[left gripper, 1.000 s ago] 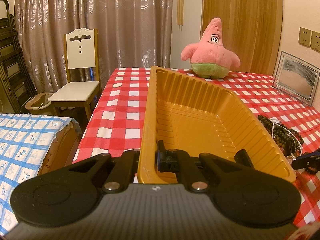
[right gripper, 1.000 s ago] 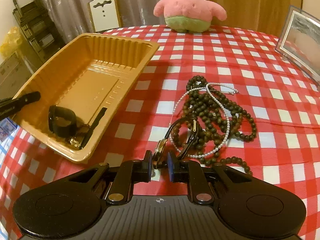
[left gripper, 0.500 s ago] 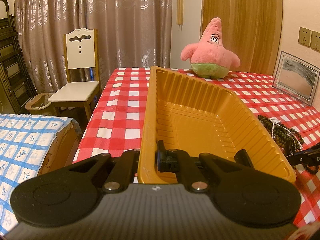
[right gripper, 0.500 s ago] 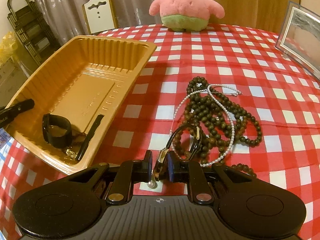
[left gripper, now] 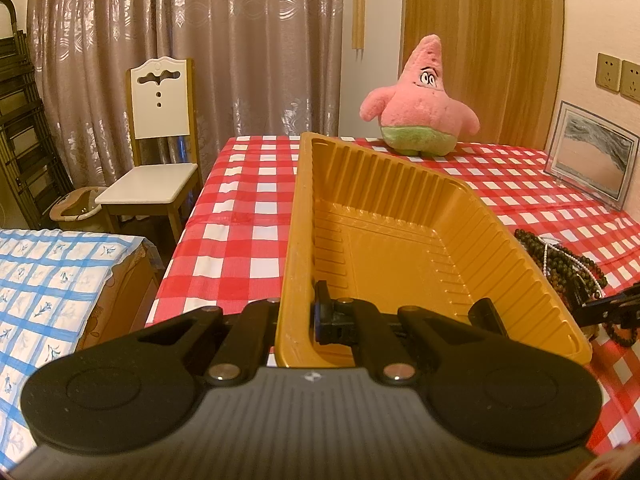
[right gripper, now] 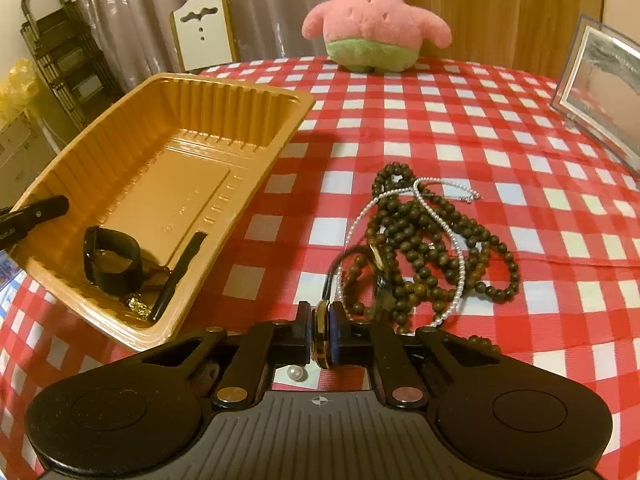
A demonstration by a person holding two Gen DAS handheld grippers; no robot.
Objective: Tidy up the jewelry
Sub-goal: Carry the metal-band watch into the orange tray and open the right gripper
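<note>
Left gripper (left gripper: 298, 316) angled down over near left corner of tray (left gripper: 520, 264) — jaws pressed together on tray's rim wall, one finger outside, one inside. Tray tipped toward right side, long axis running away across red-checked tablecloth (left gripper: 248, 236). Left gripper's tip also seen from right wrist view, poking over tray's near left edge (right gripper: 36, 212).

Inside tray, near end: black bracelet (right gripper: 112, 256) standing on edge, black strap (right gripper: 180, 268) lying slantwise beside it, small gold piece (right gripper: 138, 306) at corner, touching both or just beside — cannot tell.

Right gripper (right gripper: 321, 334) pointing steeply down at tablecloth, just right of tray's near corner, apart from it. Jaws closing, nearly together, pinching a round gold-rimmed watch face (right gripper: 321, 336) on edge between pads. Watch's thin dark band (right gripper: 340, 264) looping forward from jaws into bead pile. Single loose pearl (right gripper: 296, 373) on cloth below left finger, close to gripper body.

Bead pile straight ahead of right gripper, well right of tray: dark wooden bead strings (right gripper: 424, 248) tangled, thin pearl necklace (right gripper: 400, 200) looped across them. Same pile visible at right edge of left wrist view (left gripper: 568, 260), beyond tray's right rim, right gripper's tip (left gripper: 616, 306) just beside it.

Far back: pink plush star (right gripper: 376, 28) on table's far edge; framed picture (right gripper: 600, 88) leaning at right.
</note>
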